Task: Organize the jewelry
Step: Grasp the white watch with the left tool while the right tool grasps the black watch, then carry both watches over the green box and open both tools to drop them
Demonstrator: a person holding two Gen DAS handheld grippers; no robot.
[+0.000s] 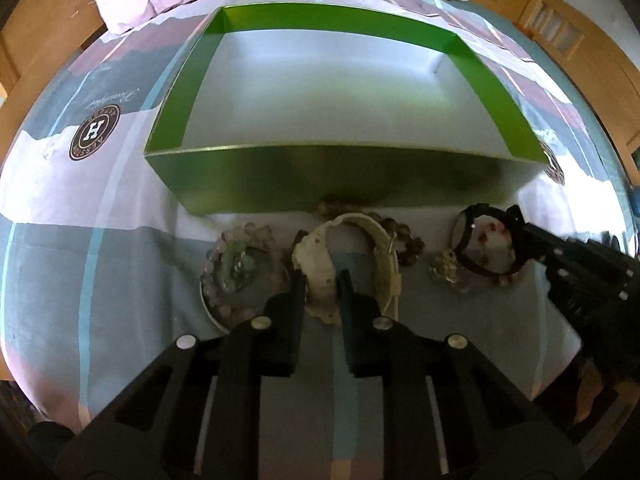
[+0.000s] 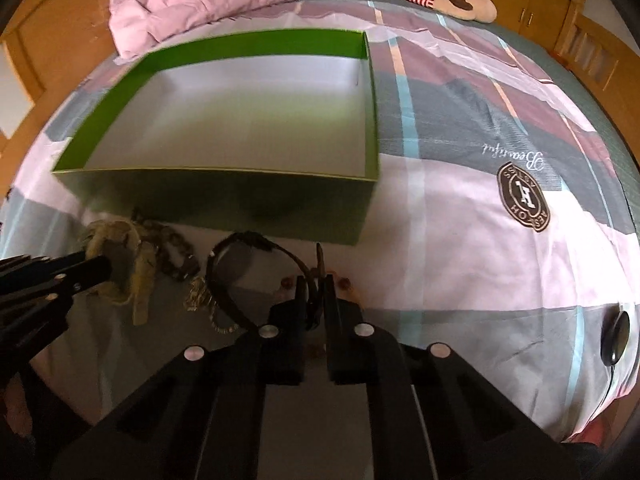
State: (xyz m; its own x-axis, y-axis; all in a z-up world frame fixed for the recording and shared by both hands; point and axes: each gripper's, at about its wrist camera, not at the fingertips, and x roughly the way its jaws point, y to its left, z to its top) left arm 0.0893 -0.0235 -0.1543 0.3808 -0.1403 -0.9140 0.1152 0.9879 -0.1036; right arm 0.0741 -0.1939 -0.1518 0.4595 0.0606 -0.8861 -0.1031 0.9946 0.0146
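The left tool (image 1: 322,276) is pinching the cream watch (image 1: 316,264), and the right tool (image 2: 314,284) is clamping narrowly on the black watch's strap (image 2: 310,276). Both watches are lying on the bed (image 2: 460,200) just before the green box (image 1: 320,92), crowded by a bead bracelet (image 1: 236,264), a dark bead chain (image 1: 400,236) and a pink quilt (image 2: 200,0) beyond.

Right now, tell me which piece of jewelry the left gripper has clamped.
The cream-white watch: the left gripper pinches its case, unlike the beaded bracelets beside it.
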